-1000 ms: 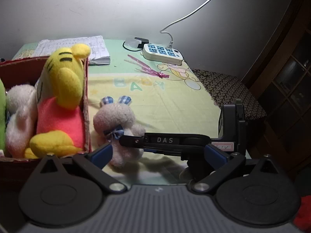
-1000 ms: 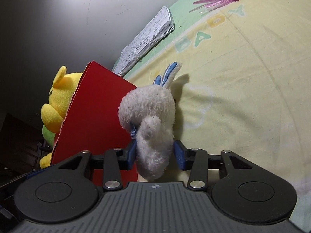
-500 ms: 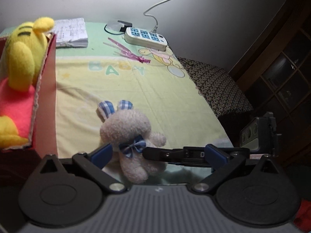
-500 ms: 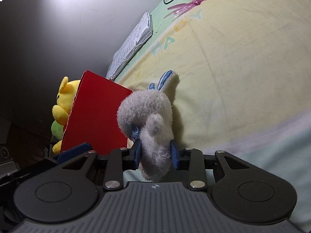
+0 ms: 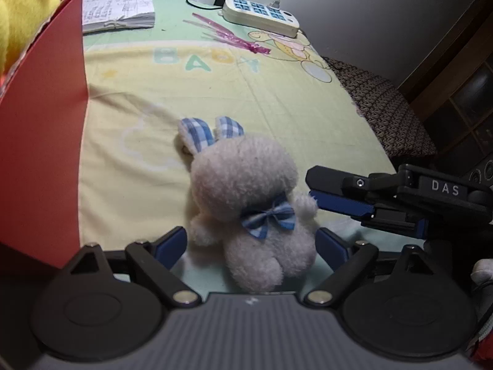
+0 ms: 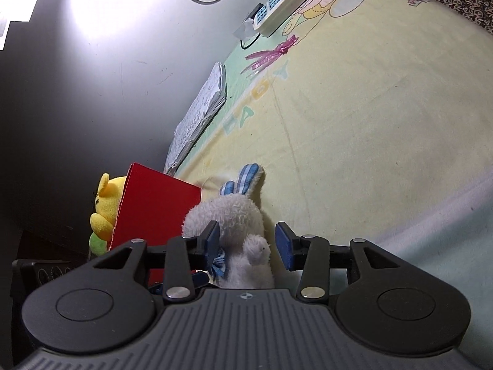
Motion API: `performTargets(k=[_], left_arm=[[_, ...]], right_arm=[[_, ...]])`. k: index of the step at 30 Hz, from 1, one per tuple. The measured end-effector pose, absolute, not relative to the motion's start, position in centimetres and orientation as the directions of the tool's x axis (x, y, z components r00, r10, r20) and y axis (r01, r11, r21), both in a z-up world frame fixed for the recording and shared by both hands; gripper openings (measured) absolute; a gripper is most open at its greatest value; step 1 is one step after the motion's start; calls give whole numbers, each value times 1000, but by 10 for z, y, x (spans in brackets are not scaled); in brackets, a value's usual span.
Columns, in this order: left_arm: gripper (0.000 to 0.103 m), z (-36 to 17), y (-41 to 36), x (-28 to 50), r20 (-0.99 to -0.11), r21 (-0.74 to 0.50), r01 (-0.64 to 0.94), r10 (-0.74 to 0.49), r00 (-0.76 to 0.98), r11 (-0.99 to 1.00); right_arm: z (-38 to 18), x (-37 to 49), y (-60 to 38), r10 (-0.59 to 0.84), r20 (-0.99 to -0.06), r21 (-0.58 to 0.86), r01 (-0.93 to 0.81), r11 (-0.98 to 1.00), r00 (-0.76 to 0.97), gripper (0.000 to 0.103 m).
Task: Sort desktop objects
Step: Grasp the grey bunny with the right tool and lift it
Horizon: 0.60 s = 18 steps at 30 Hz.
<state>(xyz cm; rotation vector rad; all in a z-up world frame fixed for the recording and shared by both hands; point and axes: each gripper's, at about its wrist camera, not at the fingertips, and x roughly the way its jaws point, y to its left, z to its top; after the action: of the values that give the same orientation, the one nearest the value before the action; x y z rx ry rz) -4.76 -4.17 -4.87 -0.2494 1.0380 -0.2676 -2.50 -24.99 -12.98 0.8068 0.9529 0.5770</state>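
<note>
Between the spread fingers of the left gripper [image 5: 251,246] lay the white plush rabbit [image 5: 246,203], on its back on the yellow baby-print cloth [image 5: 277,98]; neither pad appeared to press it. The right gripper [image 6: 248,243] straddled the same rabbit from the side, its jaws apart, one pad possibly touching fur. Just beside stood the red box [image 5: 40,154], already holding a yellow plush [image 6: 106,203]. By this evidence, sorting was partly done: the rabbit remained outside the box.
</note>
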Motion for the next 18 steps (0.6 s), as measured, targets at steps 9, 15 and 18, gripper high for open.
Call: performTargets(k=[9,15,18], left_arm=[[86,-47,-55,-34,-823,-236,122,-266,502,964],[86,-49,-55,-30,-828,-248,131,-280,486,960],[86,-48,-59,-33,-830,-236,152,-281,481,960]], right_arm=[[-145,-1,-224,799,-475,835,-97,541,369,53],[-153,-4,-223,837,-441,872,-65,485,323,48],[-149,-10,-221,843,-443,867,-93,490,306,44]])
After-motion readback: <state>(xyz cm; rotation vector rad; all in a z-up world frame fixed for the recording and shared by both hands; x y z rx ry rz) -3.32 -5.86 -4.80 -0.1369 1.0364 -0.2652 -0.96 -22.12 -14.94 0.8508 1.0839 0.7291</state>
